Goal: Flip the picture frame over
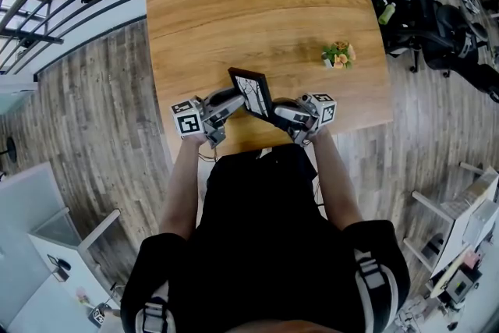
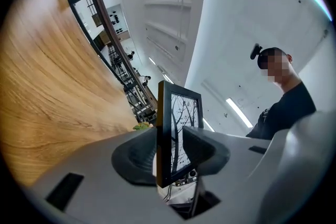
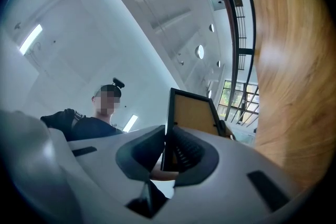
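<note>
- picture frame [image 1: 251,92]: a small dark-bordered frame, raised clear of the wooden table [image 1: 234,4] above its near edge. it stands on edge and tilted, between the two grippers and just in front of the person's chest.
- left gripper [image 1: 234,104]: jaws about half wide, with the frame's lower part between them. in the left gripper view one pad lies on the back edge and the other meets the printed front, so it reads as a grip across the frame's thickness, taken at a slant.
- right gripper [image 1: 277,113]: jaws drawn narrow and clamped on the opposite side of the frame, with the ribbed pad on the tan backing board and the other pad on the front.
- faces: the front carries a bare-tree print under what looks like glazing. the back is a plain tan board inside the dark border.
- handling, judged: light enough for one claw and stiff, with no flex to expect while it turns. the glazed front is likely smooth and slippery, and would crack or chip if dropped onto the table.
- where to hold, judged: the dark border near the middle of a side, with pads on front and back, gives the safest purchase. a hold on one corner alone would let the frame swing.
- elsewhere: a small bunch of flowers [image 1: 338,54] lies on the table, well apart from the frame.
</note>
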A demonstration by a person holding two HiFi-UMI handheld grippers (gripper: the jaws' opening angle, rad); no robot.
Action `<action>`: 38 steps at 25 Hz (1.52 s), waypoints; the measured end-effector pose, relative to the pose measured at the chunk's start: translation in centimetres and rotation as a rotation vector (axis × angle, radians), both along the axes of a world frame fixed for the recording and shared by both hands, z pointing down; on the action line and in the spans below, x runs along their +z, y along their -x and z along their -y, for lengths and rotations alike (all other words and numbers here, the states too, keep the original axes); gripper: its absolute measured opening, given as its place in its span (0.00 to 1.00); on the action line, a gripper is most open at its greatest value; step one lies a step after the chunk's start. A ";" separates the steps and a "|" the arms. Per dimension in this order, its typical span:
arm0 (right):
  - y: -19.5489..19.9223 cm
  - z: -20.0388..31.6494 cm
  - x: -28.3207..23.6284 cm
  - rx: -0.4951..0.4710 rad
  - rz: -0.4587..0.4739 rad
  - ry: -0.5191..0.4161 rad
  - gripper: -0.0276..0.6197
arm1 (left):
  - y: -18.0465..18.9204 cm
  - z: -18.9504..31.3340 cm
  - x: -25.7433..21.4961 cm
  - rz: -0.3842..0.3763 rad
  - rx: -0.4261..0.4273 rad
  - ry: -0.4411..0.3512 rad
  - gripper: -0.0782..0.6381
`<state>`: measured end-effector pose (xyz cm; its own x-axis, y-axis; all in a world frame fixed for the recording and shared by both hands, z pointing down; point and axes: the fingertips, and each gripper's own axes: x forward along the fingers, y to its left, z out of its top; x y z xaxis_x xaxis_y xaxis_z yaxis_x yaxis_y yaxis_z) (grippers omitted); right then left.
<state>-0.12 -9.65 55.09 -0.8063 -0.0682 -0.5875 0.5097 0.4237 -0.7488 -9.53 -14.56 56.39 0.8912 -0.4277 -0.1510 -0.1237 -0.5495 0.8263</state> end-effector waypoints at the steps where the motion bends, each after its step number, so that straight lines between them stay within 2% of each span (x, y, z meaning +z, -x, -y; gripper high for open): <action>1: -0.2 0.2 0.0 0.008 -0.002 0.003 0.13 | 0.1 0.1 0.1 0.005 -0.010 0.000 0.33; 2: -0.4 0.4 0.1 0.017 -0.004 0.006 0.13 | 0.3 0.2 0.2 0.009 -0.018 0.001 0.27; 3: -0.6 0.6 0.2 0.027 -0.007 0.009 0.13 | 0.4 0.2 0.2 0.012 -0.022 0.001 0.25; 11: -1.4 1.9 1.2 0.084 -0.055 0.042 0.13 | 0.5 0.2 0.7 0.007 -0.023 0.021 0.25; 17: -1.7 2.6 2.3 0.100 -0.091 0.093 0.12 | 0.6 0.1 1.9 0.038 -0.027 0.048 0.24; 23: -1.5 2.1 2.4 0.064 -0.090 0.101 0.23 | 1.0 0.1 2.5 0.060 -0.040 0.069 0.24; 25: -1.3 2.1 3.0 0.070 -0.129 0.098 0.24 | 1.0 0.0 2.6 0.073 -0.044 0.069 0.24; 30: -0.1 2.4 5.3 0.094 -0.293 0.089 0.23 | 1.2 0.0 3.8 0.126 -0.064 0.088 0.24; 32: 0.0 2.5 6.0 0.104 -0.327 0.094 0.18 | 1.4 0.0 4.4 0.142 -0.075 0.105 0.24; 38: -0.1 2.8 7.4 0.180 -0.407 0.086 0.17 | 1.6 0.1 5.3 0.172 -0.095 0.122 0.24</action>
